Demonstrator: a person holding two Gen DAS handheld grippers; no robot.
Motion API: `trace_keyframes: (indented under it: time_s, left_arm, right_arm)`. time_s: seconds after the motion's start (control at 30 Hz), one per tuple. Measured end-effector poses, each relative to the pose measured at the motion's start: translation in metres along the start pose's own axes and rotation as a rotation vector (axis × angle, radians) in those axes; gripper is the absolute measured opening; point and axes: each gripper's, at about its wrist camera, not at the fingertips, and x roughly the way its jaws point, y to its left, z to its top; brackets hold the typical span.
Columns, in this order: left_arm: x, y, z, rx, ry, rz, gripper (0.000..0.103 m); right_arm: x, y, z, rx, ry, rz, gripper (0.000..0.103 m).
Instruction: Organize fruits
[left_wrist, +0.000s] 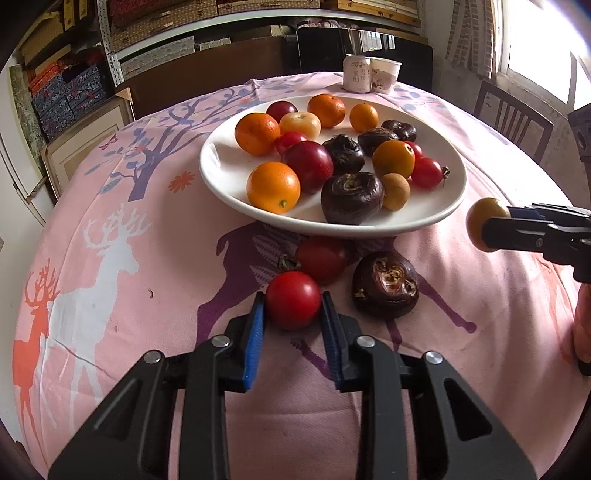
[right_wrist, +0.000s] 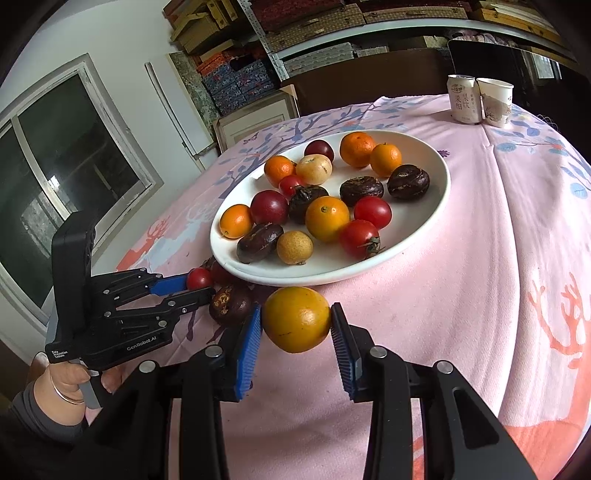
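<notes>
A white plate (left_wrist: 221, 173) (right_wrist: 424, 229) holds several oranges, red tomatoes, dark water chestnuts and pale round fruits. In front of it, on the pink cloth, my left gripper (left_wrist: 293, 301) (right_wrist: 197, 286) is shut on a red tomato (left_wrist: 293, 300) (right_wrist: 198, 278), with a blue pad pressed against each side. Beside it lie another red tomato (left_wrist: 320, 258) and a dark water chestnut (left_wrist: 385, 290) (right_wrist: 229, 304). To the right of the plate, my right gripper (right_wrist: 296, 321) (left_wrist: 495, 221) is shut on a yellow-orange fruit (right_wrist: 296, 319) (left_wrist: 484, 221), held just above the cloth near the plate's rim.
A drink can (left_wrist: 356, 72) (right_wrist: 461, 98) and a paper cup (left_wrist: 386, 75) (right_wrist: 495, 101) stand at the table's far edge. A wooden chair (left_wrist: 513, 122) is behind on the right. Shelves of boxes fill the back wall. A person's hand (right_wrist: 66, 384) holds the left gripper.
</notes>
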Motion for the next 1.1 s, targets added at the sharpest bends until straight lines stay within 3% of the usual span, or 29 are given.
trace_keyframes:
  time_s: [0.67, 1.1]
  left_arm:
    - [-0.010, 0.003, -0.005, -0.024, -0.019, -0.014, 0.028]
    - [-0.063, 0.011, -0.016, -0.047, -0.147, -0.027, 0.028]
  right_arm:
    - [-0.004, -0.002, -0.001, 0.001, -0.027, 0.003, 0.038]
    - [-0.026, -0.001, -0.004, -0.003, -0.044, 0.031, 0.038]
